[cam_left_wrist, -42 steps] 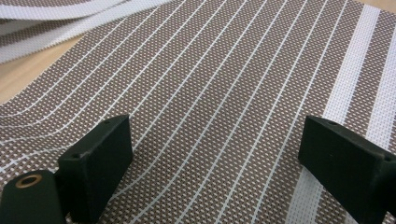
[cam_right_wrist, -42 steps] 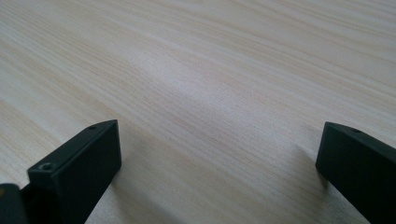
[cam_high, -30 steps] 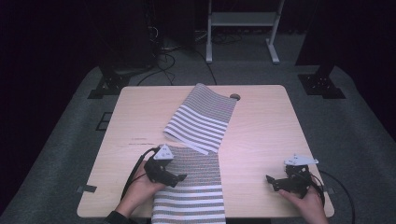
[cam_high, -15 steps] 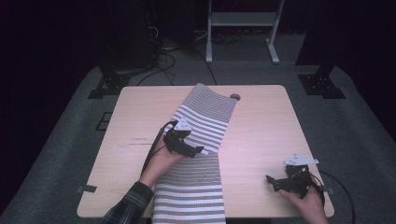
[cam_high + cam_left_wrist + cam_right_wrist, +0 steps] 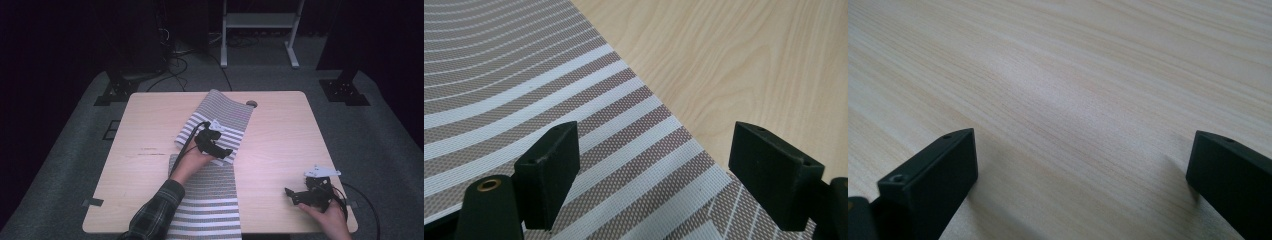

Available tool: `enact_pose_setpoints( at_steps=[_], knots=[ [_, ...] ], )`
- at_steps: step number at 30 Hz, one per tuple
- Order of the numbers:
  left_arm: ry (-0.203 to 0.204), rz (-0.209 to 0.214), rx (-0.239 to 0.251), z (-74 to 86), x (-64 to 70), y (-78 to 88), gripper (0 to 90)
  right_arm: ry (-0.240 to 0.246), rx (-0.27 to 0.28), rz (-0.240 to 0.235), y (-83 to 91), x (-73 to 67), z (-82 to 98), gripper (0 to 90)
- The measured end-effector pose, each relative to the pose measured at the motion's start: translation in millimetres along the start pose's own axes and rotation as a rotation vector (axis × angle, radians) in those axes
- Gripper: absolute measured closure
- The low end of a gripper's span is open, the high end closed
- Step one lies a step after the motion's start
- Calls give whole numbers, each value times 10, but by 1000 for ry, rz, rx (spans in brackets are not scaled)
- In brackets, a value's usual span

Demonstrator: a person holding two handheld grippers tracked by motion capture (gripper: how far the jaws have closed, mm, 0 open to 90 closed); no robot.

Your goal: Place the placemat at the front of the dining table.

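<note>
A grey-and-white striped cloth (image 5: pixel 227 114) lies down the middle of the wooden table (image 5: pixel 280 135), its far part folded at an angle over the near part (image 5: pixel 210 200), which hangs over the front edge. My left gripper (image 5: pixel 224 151) hovers at the near right corner of the folded part. In the left gripper view its jaws (image 5: pixel 654 135) stand apart over the cloth's edge (image 5: pixel 524 85). They have just been closing a little, with nothing pinched between them. My right gripper (image 5: pixel 291 196) rests open at the front right, with bare wood (image 5: pixel 1073 75) between its jaws (image 5: pixel 1083 135).
A small dark round hole (image 5: pixel 251 104) sits at the table's far edge beside the cloth. Behind the table stand a white frame (image 5: pixel 260 20), floor cables (image 5: pixel 175 55) and black stand feet (image 5: pixel 115 92). A piece of tape (image 5: pixel 92 202) marks the front left corner.
My left hand has travelled from the near part of the cloth away from the front edge to the folded part. The right hand and the cloth have stayed put.
</note>
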State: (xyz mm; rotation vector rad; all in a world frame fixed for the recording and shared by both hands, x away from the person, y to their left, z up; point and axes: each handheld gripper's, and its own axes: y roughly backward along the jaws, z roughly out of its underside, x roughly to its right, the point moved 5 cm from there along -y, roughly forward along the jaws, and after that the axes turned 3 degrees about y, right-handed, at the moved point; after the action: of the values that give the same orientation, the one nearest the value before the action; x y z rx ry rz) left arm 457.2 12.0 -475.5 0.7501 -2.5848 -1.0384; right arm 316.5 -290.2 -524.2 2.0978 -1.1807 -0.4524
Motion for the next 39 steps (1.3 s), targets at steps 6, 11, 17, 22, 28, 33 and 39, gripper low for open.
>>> enact_pose_setpoints(
  at_steps=[6, 11, 17, 22, 28, 33, 39],
  knots=[
    [18, 19, -35, 118, 37, -207, 200, 1, 0, -1, 0, -1, 0, 0],
    [7, 21, -35, 199, 64, -280, 199, 1, 0, -1, 0, -1, 0, 0],
    [-6, 17, -16, 225, 74, -277, 195, 2, 1, -2, -2, -2, -2, 0],
    [-7, 27, -5, 222, 73, -254, 275, 3, 1, -2, -3, -4, -2, 0],
    [20, 66, 13, 222, 17, -216, 595, 3, 1, -2, -3, -4, -3, 0],
    [-16, 18, 6, 216, 3, -202, 794, 3, 1, -2, -3, -4, -3, 0],
    [-3, 0, 6, 193, 4, -182, 847, 3, 1, -2, -3, -4, -3, 0]
  ],
)
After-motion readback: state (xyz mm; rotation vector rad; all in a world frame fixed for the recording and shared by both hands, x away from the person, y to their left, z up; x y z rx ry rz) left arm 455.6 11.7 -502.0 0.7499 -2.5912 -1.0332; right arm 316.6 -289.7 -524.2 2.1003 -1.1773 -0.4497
